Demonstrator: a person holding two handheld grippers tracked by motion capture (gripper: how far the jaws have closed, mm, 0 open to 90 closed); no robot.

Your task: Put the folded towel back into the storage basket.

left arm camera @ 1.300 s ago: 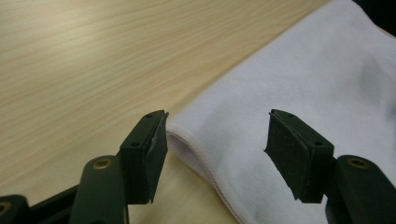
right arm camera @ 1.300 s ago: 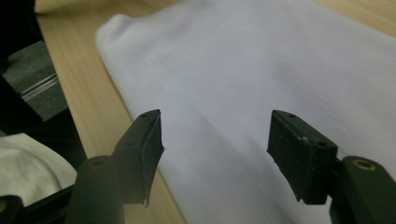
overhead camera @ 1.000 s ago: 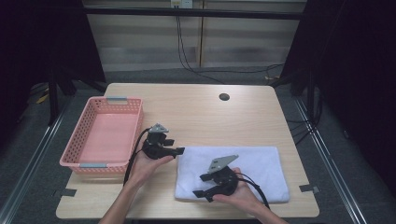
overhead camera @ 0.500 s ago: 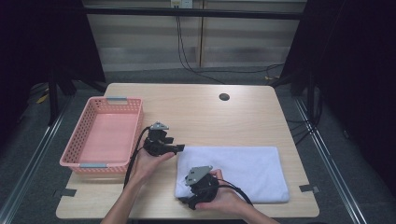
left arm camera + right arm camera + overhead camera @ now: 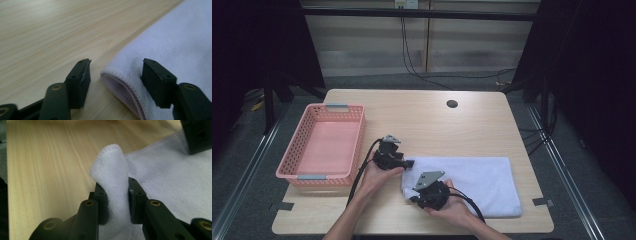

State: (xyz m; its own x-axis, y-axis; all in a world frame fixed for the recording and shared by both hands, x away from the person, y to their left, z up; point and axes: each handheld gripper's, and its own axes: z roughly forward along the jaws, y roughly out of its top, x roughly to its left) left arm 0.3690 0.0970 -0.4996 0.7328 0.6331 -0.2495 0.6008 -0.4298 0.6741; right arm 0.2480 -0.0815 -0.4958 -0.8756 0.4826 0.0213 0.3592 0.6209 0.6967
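Note:
A folded white towel (image 5: 472, 182) lies on the front right of the wooden table (image 5: 422, 115). My left gripper (image 5: 408, 163) rests low at the towel's far left corner. Its jaws have just been closing a little but stand open (image 5: 116, 62), with the towel's folded edge (image 5: 180, 42) between them and the pads apart from it. My right gripper (image 5: 410, 196) is at the near left corner. Its jaws have just been closing and are shut (image 5: 117, 187) on a pinched-up fold of the towel (image 5: 162, 175).
A pink plastic basket (image 5: 354, 150) stands empty at the table's left side. A round cable hole (image 5: 452, 104) sits near the far edge. Part of the left gripper (image 5: 197, 135) shows at the top right of the right gripper view.
My right gripper moved left across the towel to its near left corner and shut on it. My left gripper sank slightly toward the far corner.

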